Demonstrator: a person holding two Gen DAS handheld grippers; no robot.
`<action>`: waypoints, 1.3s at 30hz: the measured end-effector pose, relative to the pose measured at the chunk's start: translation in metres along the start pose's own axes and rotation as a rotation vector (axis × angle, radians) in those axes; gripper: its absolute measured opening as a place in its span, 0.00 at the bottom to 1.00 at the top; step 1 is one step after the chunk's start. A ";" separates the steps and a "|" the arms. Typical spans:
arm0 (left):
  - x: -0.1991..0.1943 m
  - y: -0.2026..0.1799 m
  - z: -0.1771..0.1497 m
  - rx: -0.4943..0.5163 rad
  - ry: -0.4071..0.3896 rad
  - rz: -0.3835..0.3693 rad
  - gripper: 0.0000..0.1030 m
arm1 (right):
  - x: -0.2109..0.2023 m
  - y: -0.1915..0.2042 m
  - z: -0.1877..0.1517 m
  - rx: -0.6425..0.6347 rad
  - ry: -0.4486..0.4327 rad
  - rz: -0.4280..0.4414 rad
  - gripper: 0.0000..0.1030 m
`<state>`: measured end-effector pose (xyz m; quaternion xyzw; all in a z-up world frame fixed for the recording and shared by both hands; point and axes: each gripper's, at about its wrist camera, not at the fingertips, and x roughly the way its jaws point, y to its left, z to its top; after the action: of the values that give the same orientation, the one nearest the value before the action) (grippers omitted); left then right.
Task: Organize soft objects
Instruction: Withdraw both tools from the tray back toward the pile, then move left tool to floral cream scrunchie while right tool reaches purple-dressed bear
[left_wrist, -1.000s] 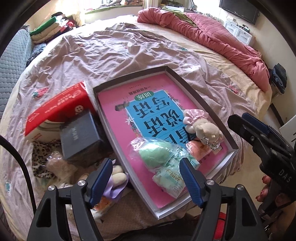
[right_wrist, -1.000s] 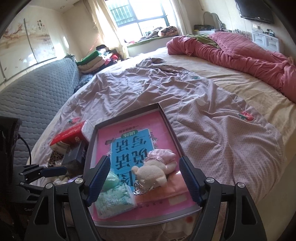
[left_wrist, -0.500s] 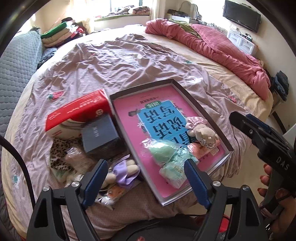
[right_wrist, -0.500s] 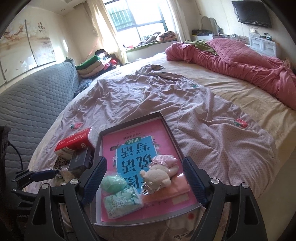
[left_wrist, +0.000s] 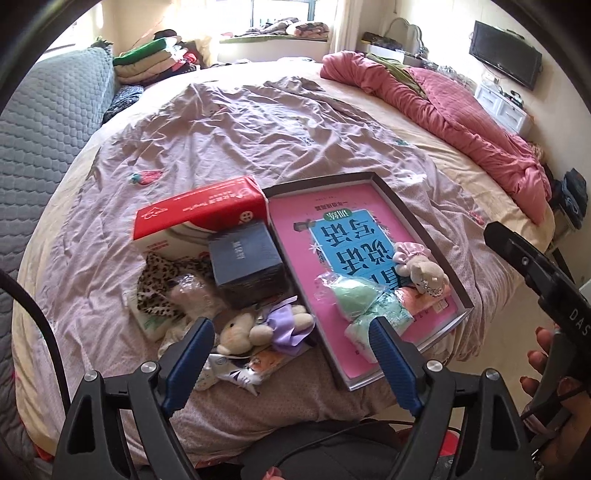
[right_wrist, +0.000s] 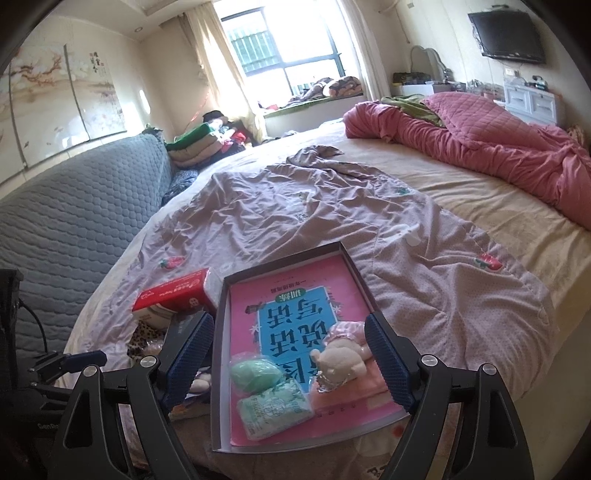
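A shallow grey box with a pink and blue book in it lies on the bed. In it are a cream plush bear in a pink hat, a green soft pouch and a green tissue pack. Left of the box lies a plush bear in a purple dress beside a leopard-print cloth. My left gripper hangs open above that bear, holding nothing. My right gripper is open above the box, over the pink-hatted bear and the pouch, apart from both.
A red tissue box and a dark box sit left of the grey box. A crumpled mauve sheet covers the bed, with a red quilt at the far right and a grey padded headboard on the left.
Both grippers have risen and drawn back from the box, and their jaws stand a little wider. The purple-dressed bear and more of the bed have come into the left view.
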<state>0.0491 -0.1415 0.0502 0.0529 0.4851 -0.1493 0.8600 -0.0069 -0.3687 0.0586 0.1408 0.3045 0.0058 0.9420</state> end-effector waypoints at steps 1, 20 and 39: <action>-0.002 0.002 -0.001 -0.005 -0.002 0.004 0.83 | -0.001 0.003 0.001 -0.008 -0.001 0.004 0.82; -0.032 0.047 -0.017 -0.103 -0.030 0.044 0.83 | -0.019 0.068 0.007 -0.142 0.014 0.089 0.82; -0.065 0.134 -0.032 -0.252 -0.070 0.128 0.83 | -0.021 0.110 -0.005 -0.270 0.037 0.187 0.83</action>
<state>0.0320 0.0068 0.0815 -0.0300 0.4652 -0.0338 0.8841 -0.0187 -0.2640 0.0967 0.0404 0.3038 0.1371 0.9419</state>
